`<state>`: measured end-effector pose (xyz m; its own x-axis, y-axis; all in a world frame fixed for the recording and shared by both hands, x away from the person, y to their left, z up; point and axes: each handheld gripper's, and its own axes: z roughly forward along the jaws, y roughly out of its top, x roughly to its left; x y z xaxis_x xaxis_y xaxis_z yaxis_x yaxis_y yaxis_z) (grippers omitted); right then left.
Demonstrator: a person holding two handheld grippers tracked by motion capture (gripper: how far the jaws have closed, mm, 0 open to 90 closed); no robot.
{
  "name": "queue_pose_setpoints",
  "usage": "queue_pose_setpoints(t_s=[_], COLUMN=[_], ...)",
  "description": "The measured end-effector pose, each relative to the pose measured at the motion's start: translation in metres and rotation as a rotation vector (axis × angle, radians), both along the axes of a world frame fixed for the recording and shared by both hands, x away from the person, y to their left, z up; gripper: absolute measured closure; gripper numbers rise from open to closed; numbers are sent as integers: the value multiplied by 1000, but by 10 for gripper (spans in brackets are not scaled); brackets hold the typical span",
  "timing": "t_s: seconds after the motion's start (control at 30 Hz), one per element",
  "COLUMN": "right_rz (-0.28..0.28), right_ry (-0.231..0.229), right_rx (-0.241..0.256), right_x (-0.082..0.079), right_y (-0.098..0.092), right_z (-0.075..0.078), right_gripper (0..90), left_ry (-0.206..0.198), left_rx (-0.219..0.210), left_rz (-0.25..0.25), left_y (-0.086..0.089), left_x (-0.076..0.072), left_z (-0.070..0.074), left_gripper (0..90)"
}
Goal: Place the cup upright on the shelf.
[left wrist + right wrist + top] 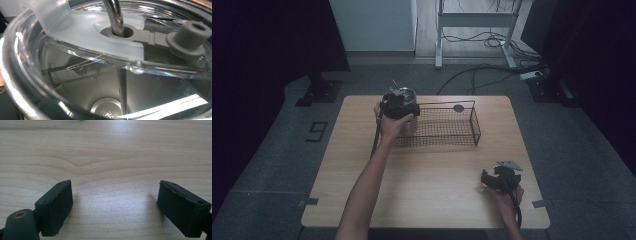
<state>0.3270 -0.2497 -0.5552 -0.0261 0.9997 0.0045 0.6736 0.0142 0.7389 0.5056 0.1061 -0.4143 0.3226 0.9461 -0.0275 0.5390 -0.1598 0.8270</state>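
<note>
A steel tumbler [404, 112] with a clear plastic lid [75, 50] and metal straw [113, 15] stands at the wire basket's [452, 125] nine o'clock end. The left gripper [398, 106] sits over it — grip hidden. The right gripper [115, 207], at the wood table's [437, 170] four o'clock, gapes wide — empty.

Left gripper [398, 106] jaws: hidden in the high view behind gripper body and hand; open or closed cannot be told
Steel tumbler [407, 120]: lower body screened by wire basket [452, 125]
Clear lid [82, 35]: cut off by all edges of the left gripper view
Small dark disc [458, 108]: too small to identify
</note>
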Motion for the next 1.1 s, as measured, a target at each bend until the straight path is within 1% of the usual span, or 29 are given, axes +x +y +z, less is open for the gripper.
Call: queue_pose_setpoints(t_s=[0.07,0.13,0.17,0.37,0.47,0.57,0.7,0.87,1.0,1.1], right_rz=[0,0,0,0,0,0,0,1,0,1], right_ry=[0,0,0,0,0,0,-2,-4,-3,-3], right_rx=[0,0,0,0,0,0,2,1,2,1], right_x=[0,0,0,0,0,0,0,0,0,0], right_y=[0,0,0,0,0,0,0,0,0,0], right_z=[0,0,0,0,0,0,0,0,0,0], right_gripper=[128,128,128,128,128,128,132,133,132,132], left_ry=[5,15,15,29,32,40,45,40,37,37], left_rx=[2,14,14,18,23,19,36,51,47,48], left_rz=[-3,-15,-15,-22,-22,-27,-33,-40,-49,-44], left_y=[-3,-7,-7,-15,-17,-19,-24,-27,-28,-27], left_x=[0,1,1,5,6,7,8,6,5,5], left_z=[-3,-8,-8,-20,-23,-27,-33,-35,-35,-37], left_gripper=[41,40,40,40,40,41,40,40,40,40])
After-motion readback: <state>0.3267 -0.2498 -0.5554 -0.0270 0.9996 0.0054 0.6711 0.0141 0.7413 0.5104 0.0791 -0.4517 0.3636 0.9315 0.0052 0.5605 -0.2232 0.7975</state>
